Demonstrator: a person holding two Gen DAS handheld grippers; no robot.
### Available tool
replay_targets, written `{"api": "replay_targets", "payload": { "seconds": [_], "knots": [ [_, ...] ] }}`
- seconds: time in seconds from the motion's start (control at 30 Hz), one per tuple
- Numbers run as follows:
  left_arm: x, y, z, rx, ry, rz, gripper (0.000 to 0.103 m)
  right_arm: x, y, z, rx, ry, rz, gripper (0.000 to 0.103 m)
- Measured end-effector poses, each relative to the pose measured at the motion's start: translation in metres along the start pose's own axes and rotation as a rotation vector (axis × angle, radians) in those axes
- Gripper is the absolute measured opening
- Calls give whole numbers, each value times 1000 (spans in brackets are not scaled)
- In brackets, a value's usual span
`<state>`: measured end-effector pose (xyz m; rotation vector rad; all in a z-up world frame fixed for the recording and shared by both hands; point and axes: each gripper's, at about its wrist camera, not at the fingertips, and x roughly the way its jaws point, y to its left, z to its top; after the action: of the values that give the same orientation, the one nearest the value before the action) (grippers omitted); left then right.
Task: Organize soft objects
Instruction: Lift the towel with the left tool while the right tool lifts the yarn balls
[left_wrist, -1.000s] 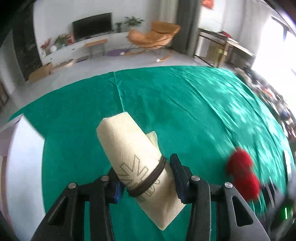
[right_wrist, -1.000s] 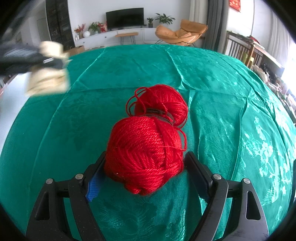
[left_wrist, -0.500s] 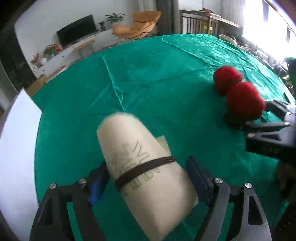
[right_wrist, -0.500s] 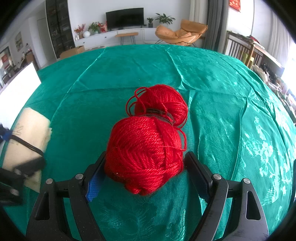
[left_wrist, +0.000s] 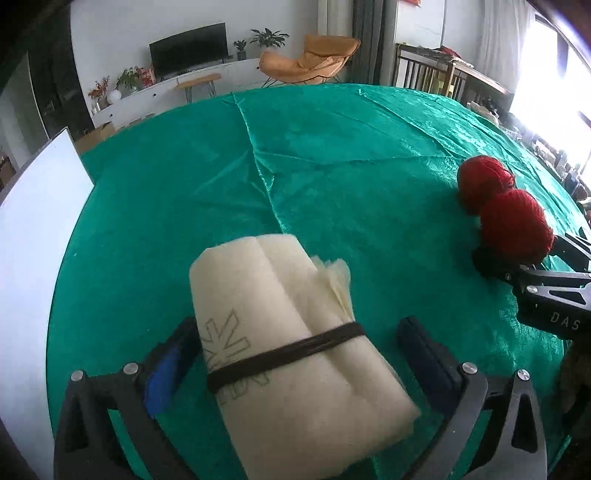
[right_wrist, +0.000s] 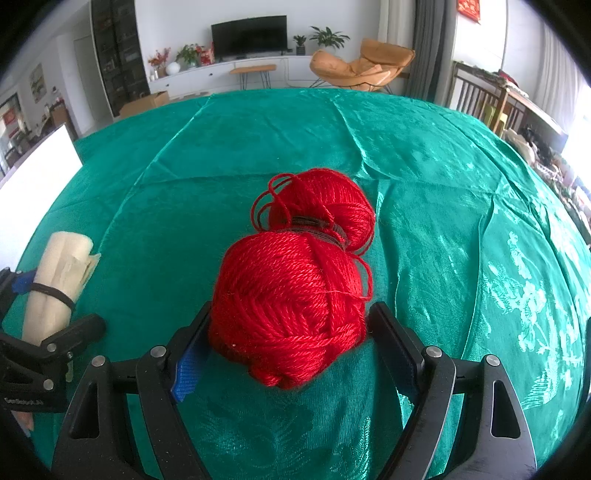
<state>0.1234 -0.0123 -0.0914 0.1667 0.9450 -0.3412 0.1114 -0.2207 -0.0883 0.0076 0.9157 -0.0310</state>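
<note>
At the far left a white board (left_wrist: 33, 236) stands at the edge of the green cloth (left_wrist: 332, 155) that covers the table. Next to it, near the left side of the cloth, lies a cream roll (left_wrist: 280, 339) of soft sheet, bound round its middle by a dark band (left_wrist: 288, 356), with a line drawing partly showing under the band. The left gripper (left_wrist: 295, 350) sits around this roll with its jaws spread wide: the left finger (left_wrist: 170, 362), blue-padded, is right against the roll's side, while the right finger (left_wrist: 424, 354) stands clear of it with green cloth showing between. So the roll rests on the cloth and is not pinched. From the right wrist view the same roll (right_wrist: 59, 280) lies at the left with the left gripper (right_wrist: 48, 314) about it.

Further right, well apart from the roll, is the red yarn (right_wrist: 295, 288), two balls cinched together by a dark band (right_wrist: 317, 229), one ball behind the other, a few loose loops at the far one. The right gripper (right_wrist: 291, 332) straddles the near ball, both fingers (right_wrist: 391, 347) up against its sides. Whether they squeeze it or merely touch I cannot tell. In the left wrist view the yarn (left_wrist: 509, 221) sits near the cloth's right edge with the right gripper (left_wrist: 535, 266) at it.
</note>
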Motion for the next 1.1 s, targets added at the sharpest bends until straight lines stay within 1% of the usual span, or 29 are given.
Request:
{"api": "replay_targets", "payload": {
  "seconds": [0.17, 0.23, 0.3, 0.37, 0.43, 0.5, 0.57, 0.7, 0.77, 0.83, 0.87, 0.93, 0.97, 1.0, 1.03, 1.1],
  "knots": [
    [-2, -2, -8, -3, -11, -1, 103, 1, 1, -1, -3, 3, 2, 85],
    [-2, -2, -9, -3, -12, 0, 103, 1, 0, 0, -9, 27, 15, 85],
    [-2, -2, -10, -4, -12, 0, 103, -4, -6, 0, 5, 68, 65, 85],
    [-2, -2, -10, -4, -12, 0, 103, -11, -18, 0, 65, 105, 148, 85],
    [-2, -2, -10, -4, -12, 0, 103, -19, -31, 1, 132, 118, 180, 85],
    [-2, -2, -10, -4, -12, 0, 103, -27, -39, 5, 175, 114, 172, 85],
    [-2, -2, -10, -4, -12, 0, 103, -27, -41, 16, 195, 130, 162, 85],
    [-2, -2, -10, -4, -12, 0, 103, -14, -29, 39, 176, 172, 150, 85],
    [-2, -2, -10, -4, -12, 0, 103, 1, -20, 46, 159, 216, 139, 85],
    [-2, -2, -10, -3, -12, 0, 103, 17, -14, 48, 136, 266, 104, 85],
    [-2, -2, -10, -3, -12, 0, 103, 24, -10, 48, 117, 289, 72, 84],
    [-2, -2, -10, -3, -12, 0, 103, 30, -6, 47, 89, 293, 29, 83],
    [-2, -2, -10, -3, -12, 0, 103, 30, -3, 47, 85, 283, 25, 82],
    [-2, -2, -10, -4, -12, 0, 103, 29, -3, 45, 80, 271, 26, 74],
    [-2, -2, -10, -3, -12, 0, 103, 27, 0, 44, 73, 263, 34, 54],
    [-3, -2, -10, -2, -6, 1, 103, 21, 4, 41, 52, 258, 26, 51]
  ]
}}
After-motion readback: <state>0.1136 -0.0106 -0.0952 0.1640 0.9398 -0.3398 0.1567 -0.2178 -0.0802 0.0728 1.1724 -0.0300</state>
